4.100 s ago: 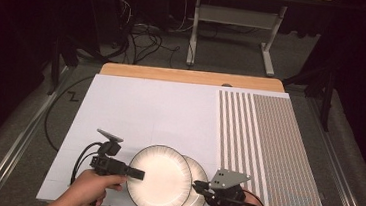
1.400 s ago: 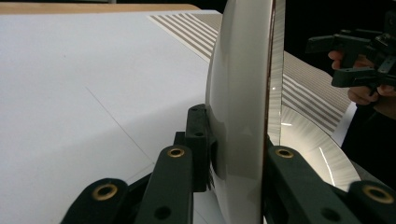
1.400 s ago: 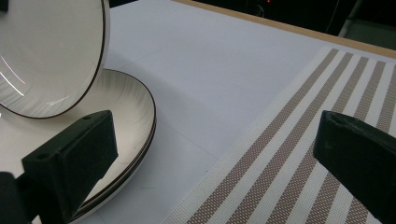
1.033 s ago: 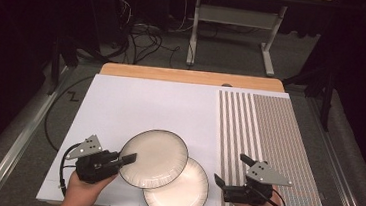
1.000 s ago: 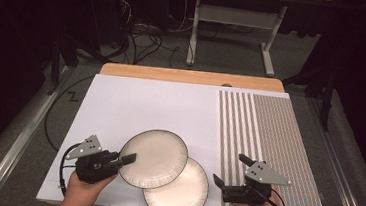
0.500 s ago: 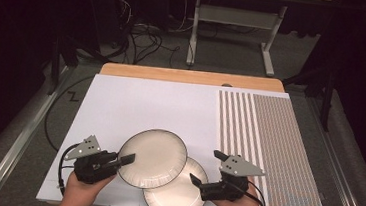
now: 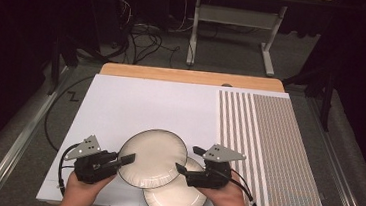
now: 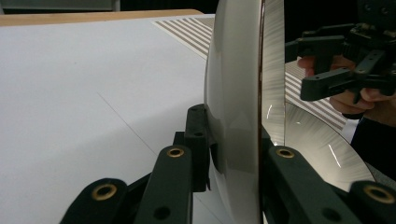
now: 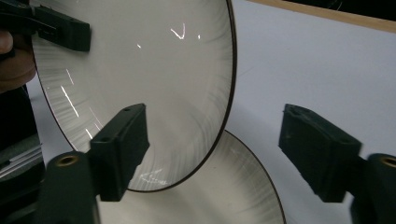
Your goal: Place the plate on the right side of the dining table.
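Note:
Two white plates with thin dark rims overlap at the table's near edge. The upper plate [image 7: 153, 156] [image 8: 233, 84] [image 9: 140, 79] is lifted over the lower plate [image 7: 175, 200] [image 8: 322, 144] [image 9: 224, 191]. My left gripper [image 7: 125, 160] [image 8: 236, 140] is shut on the upper plate's left rim. My right gripper [image 7: 187, 159] [image 9: 217, 140] is at that plate's right rim. Its jaws have just been closing and straddle the rim with gaps on both sides, so it is open. The left gripper view shows the right gripper [image 8: 327, 60] beyond the plate.
The plates sit over a white mat [image 7: 145, 105] [image 9: 327, 60]. A brown-striped mat [image 7: 268, 140] [image 8: 191, 30] covers the table's right part. The wooden table edge [image 7: 188, 76] runs along the far side, with cables and a stand's legs on the floor beyond.
My right gripper has moved left to the upper plate's right rim and its jaws have narrowed. The left gripper and both plates have stayed in place.

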`<state>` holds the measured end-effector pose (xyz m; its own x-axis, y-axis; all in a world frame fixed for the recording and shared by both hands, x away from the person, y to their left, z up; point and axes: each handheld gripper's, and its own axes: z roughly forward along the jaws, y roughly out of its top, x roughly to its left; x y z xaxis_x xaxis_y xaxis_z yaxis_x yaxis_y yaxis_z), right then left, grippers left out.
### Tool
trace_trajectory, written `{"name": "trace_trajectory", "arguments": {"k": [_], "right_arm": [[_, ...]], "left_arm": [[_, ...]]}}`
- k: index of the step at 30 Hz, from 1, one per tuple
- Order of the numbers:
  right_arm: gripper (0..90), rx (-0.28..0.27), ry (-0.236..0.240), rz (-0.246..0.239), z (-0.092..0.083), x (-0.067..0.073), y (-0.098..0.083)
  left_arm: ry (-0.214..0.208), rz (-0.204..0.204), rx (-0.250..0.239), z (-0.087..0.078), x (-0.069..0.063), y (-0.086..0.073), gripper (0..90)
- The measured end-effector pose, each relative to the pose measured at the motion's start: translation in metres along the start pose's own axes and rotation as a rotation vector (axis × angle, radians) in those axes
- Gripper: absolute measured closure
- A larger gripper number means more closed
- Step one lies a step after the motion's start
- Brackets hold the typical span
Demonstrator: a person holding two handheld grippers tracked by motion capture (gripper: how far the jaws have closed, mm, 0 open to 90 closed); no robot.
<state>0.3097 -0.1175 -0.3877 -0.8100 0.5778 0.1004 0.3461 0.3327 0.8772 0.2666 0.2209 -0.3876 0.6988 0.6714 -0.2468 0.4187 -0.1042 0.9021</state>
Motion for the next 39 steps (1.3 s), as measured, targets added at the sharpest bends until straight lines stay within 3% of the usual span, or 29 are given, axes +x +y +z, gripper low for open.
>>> {"name": "trace_trajectory", "arguments": {"k": [2,3,4,5,11,24,35,39], "right_arm": [[35.7,-0.001,0.0,0.005,0.003,0.0,-0.001],[43.6,-0.006,0.009,0.018,0.005,-0.001,-0.001],[43.6,-0.006,0.009,0.018,0.005,-0.001,-0.001],[50.8,-0.007,0.016,0.016,0.007,-0.001,-0.002],[65.8,-0.002,0.045,0.046,0.012,-0.003,-0.004],[79.1,0.001,0.054,0.089,0.014,-0.006,-0.006],[83.6,-0.001,0.087,0.139,0.009,-0.009,-0.006],[85.7,-0.013,0.094,0.156,0.004,-0.01,-0.005]], "left_arm": [[-0.001,0.0,-0.001,0.0,0.0,0.0,77.4],[-0.002,0.0,-0.001,0.0,0.001,0.0,77.4],[-0.002,-0.001,-0.001,0.0,0.001,0.0,77.4],[-0.003,-0.001,-0.002,0.0,0.001,0.0,77.4],[-0.008,0.001,-0.007,0.001,0.001,-0.001,77.4],[-0.01,0.001,-0.012,0.002,0.001,-0.001,77.5],[-0.04,-0.065,-0.019,0.002,0.003,-0.002,78.8],[-0.044,-0.07,-0.023,0.003,0.001,-0.001,79.5]]}}
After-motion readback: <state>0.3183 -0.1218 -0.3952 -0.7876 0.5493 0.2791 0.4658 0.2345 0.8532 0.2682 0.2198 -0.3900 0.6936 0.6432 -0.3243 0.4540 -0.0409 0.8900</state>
